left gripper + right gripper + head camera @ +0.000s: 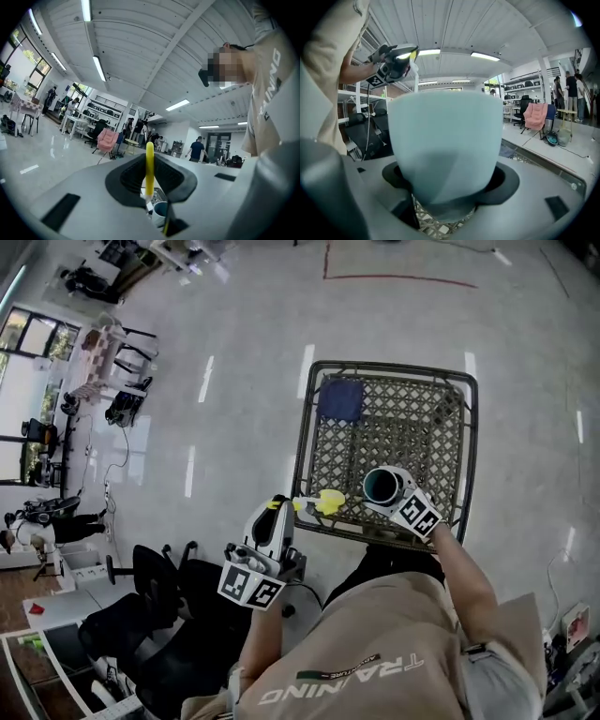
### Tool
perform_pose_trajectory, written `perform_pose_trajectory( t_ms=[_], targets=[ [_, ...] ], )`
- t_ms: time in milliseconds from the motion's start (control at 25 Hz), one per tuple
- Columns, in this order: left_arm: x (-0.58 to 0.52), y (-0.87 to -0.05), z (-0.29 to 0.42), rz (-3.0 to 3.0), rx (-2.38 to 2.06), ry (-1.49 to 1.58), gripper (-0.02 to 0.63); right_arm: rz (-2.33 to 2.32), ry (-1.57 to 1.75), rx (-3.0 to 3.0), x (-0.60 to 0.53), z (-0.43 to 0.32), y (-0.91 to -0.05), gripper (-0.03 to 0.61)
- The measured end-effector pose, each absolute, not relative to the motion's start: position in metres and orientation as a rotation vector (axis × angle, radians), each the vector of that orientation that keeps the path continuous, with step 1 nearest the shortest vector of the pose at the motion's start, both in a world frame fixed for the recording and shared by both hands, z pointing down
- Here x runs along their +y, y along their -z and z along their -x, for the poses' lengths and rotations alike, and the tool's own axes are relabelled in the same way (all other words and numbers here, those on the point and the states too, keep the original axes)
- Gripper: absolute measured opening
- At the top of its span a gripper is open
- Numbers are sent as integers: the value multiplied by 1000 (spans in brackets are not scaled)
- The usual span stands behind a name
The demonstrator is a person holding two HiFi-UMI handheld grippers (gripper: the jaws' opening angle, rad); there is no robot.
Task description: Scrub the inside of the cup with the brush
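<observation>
Open-plan lab, probably: shelving, desks, office chairs.

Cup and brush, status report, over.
Right claw shut on cup, mouth up. Left claw shut on brush, beside cup, not yet inside. Nothing between them.

Lattice table bears, seemingly, a blue cloth

Cup in the right gripper, above the table by its near edge; brush, in the left gripper, just left of it; cloth on the far left corner.
</observation>
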State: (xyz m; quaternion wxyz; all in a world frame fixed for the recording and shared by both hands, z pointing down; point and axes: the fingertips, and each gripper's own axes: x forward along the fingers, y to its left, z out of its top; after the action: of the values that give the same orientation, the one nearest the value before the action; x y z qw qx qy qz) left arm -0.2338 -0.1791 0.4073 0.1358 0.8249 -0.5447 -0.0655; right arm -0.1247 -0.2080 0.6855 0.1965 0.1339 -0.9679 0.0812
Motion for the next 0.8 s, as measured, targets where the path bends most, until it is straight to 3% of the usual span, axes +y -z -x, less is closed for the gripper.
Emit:
perform_pose_trajectory(
  t_ms=[440, 800],
  targets=[
    [-163, -296, 211, -2687, -1326, 236, 57, -410, -65, -2739, -187, 132, -583, 394],
    [-178, -221, 175, -2860, -1178, 351, 57, -357, -39, -2744, -198, 138, -564, 394]
  ],
)
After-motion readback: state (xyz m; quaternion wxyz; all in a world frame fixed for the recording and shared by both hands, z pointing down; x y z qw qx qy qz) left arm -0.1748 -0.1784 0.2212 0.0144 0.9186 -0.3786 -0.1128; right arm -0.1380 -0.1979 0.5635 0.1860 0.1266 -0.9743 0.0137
